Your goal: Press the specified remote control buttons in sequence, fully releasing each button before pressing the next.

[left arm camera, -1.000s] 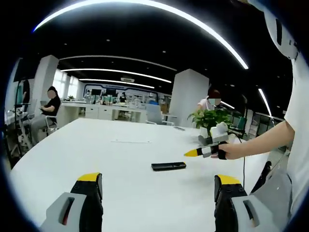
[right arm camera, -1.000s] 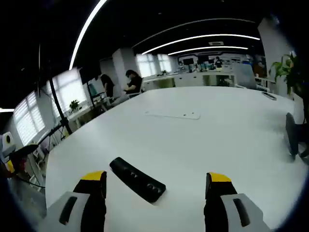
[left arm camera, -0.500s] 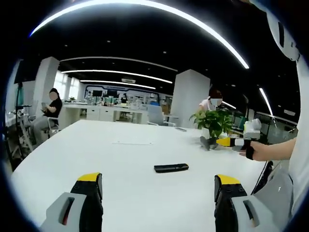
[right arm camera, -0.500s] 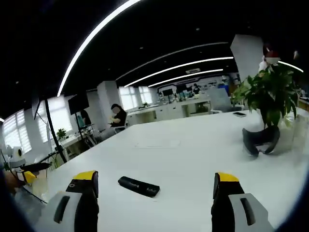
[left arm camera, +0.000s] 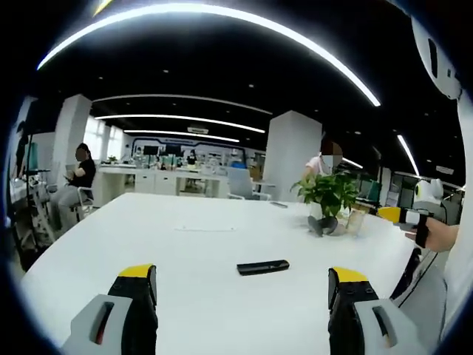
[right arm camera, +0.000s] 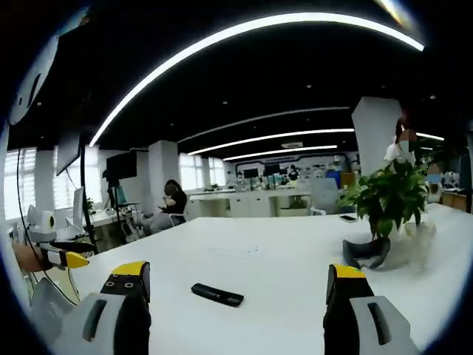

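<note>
Left gripper view: the left gripper [left arm camera: 240, 285] has its jaws spread wide, yellow tips up, nothing between them. It hangs above the near edge of the white table [left arm camera: 148, 237], not touching it. The black remote control [left arm camera: 262, 266] lies flat on the table, straight ahead between the two jaws and well apart from them, long side across the view. Further back on the right, a potted plant [left arm camera: 330, 191] stands on the table with a dark curved object [left arm camera: 323, 225] at its base. A sheet of paper [left arm camera: 204, 229] lies flat near mid-table. At the far right edge the right gripper [left arm camera: 403, 214] comes in, held in a hand [left arm camera: 443, 235], off past the table edge and well away from the remote; can't tell from here how its jaws sit. One person sits at far left by a desk [left arm camera: 77, 174], another stands behind the plant.

Right gripper view: right gripper's own jaws stand wide apart, empty, clear of the table [right arm camera: 295, 281]. The remote control [right arm camera: 217, 294] lies flat between the jaws, nearer the left one, angled slightly, well ahead of the tips. Potted plant [right arm camera: 390, 198] on the right, dark curved object [right arm camera: 368, 253] in front of it. At the left edge the left gripper's yellow tip [right arm camera: 68, 259] shows beside a hand [right arm camera: 29, 257]. A person sits in the background [right arm camera: 174, 203].
</note>
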